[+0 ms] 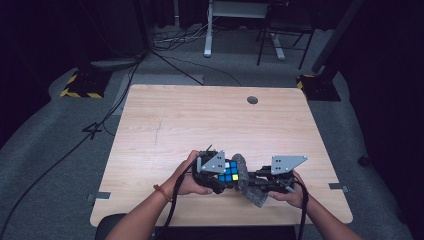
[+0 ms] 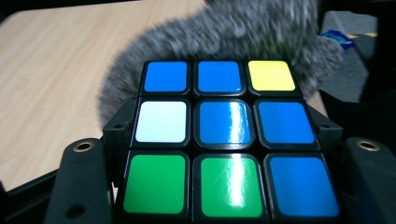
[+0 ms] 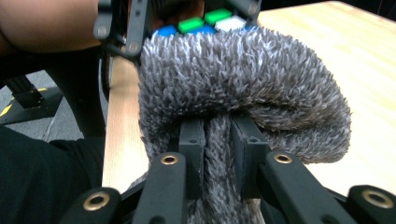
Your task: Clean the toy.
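The left gripper (image 1: 220,176) holds a cube (image 1: 230,171) between its jaws, near the front edge of the worktop (image 1: 200,120). In the left gripper view the cube (image 2: 227,140) sits clamped between the two black jaws, its upper face showing blue, white, yellow and green tiles. The right gripper (image 1: 257,182) has its jaws closed narrow on a grey fuzzy cloth (image 1: 247,182). In the right gripper view the cloth (image 3: 243,88) bulges over the jaws and presses against the side of the cube (image 3: 201,24).
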Demonstrator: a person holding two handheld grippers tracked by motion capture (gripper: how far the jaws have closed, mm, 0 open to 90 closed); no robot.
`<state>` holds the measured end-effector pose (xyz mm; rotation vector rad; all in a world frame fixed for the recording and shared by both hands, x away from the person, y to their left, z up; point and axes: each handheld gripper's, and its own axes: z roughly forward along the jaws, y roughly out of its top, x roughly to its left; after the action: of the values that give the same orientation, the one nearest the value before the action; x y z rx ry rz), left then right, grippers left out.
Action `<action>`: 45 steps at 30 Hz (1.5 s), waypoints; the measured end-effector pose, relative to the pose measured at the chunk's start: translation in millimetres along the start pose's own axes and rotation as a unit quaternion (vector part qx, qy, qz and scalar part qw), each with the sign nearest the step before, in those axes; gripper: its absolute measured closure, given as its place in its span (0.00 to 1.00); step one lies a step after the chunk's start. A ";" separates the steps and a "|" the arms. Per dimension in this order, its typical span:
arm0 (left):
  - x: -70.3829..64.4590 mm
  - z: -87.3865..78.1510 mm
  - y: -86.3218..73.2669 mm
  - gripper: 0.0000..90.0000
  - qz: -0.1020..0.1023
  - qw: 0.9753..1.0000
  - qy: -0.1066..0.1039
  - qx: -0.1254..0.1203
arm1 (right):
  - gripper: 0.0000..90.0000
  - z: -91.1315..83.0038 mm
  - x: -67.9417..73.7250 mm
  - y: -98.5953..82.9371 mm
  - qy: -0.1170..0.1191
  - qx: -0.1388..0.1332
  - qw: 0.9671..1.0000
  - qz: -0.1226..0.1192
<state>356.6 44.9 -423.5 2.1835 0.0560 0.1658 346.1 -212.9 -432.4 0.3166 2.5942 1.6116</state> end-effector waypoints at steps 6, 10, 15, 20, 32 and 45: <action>-5.6 7.3 1.7 0.37 0.013 1.000 -0.009 0.015 | 0.85 -4.8 -0.9 2.7 -0.029 -0.002 1.000 -0.004; -9.5 9.8 2.8 0.37 0.019 1.000 -0.014 0.018 | 0.85 -6.0 -3.8 2.9 -0.047 0.002 0.999 -0.004; -8.2 7.8 2.0 0.37 0.016 1.000 -0.021 0.010 | 0.85 -6.6 -8.3 1.0 -0.063 0.029 0.997 -0.020; -3.7 -0.4 -2.6 0.37 0.009 1.000 -0.004 0.010 | 0.85 -12.1 -26.8 -10.3 -0.091 0.058 0.994 0.002; 13.6 -7.6 -27.5 0.37 -0.014 0.997 0.041 0.062 | 0.84 -16.4 -46.3 -25.6 -0.122 0.117 0.985 0.020; 23.8 10.1 -45.2 0.37 -0.040 0.995 0.027 0.087 | 0.84 -19.5 -61.2 -38.8 -0.132 0.140 0.980 0.040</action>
<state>382.6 65.3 -463.8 2.3462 0.1954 0.1805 397.2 -259.6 -461.3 0.6152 2.6213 1.1270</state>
